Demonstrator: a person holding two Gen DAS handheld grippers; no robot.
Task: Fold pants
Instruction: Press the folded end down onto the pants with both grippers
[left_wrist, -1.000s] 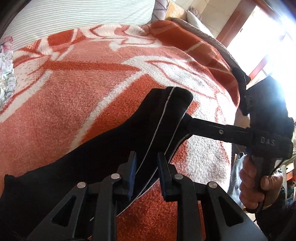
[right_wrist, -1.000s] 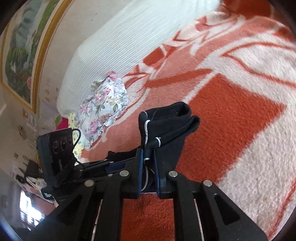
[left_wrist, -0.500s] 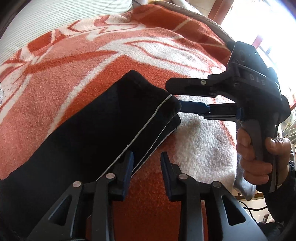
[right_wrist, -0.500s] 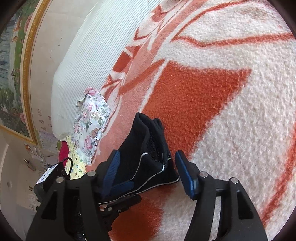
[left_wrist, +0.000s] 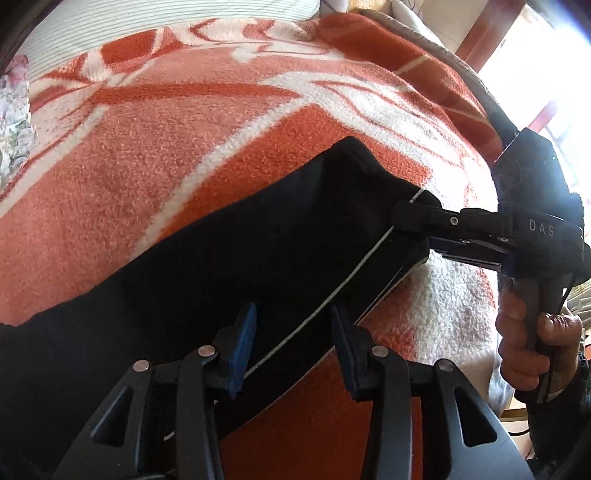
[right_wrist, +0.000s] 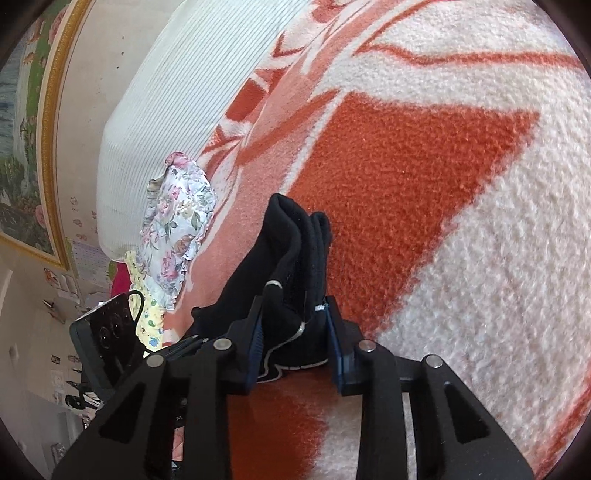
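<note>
Orange-and-white fleece blanket (left_wrist: 155, 173) covers the whole bed, and that's what everything sits on. Black pants (left_wrist: 229, 258) with thin white piping lie stretched across it in a long band, running from the lower left of the left wrist view up to a bunched end at the right.

Left gripper (left_wrist: 291, 343) tilts steeply down over the near edge of the pants. Its blue-padded jaws are spreading apart right now, with the piped edge of the fabric sitting between them, but the pads don't look like they're pressing on it.

Right gripper (left_wrist: 410, 229) comes in from the right side of that view, pretty flat, with a hand (left_wrist: 532, 343) wrapped round the handle below it. From its own camera, the right gripper (right_wrist: 295, 332) has the bunched end of the pants (right_wrist: 291, 254) between its blue pads, and the jaws are closing in on it. Cloth fills the gap and touches both pads, so it looks like a grip on the fabric.

Floral cloth (right_wrist: 177, 221) is crumpled further up the bed near a ribbed white cover (right_wrist: 177, 74), well apart from the pants.
</note>
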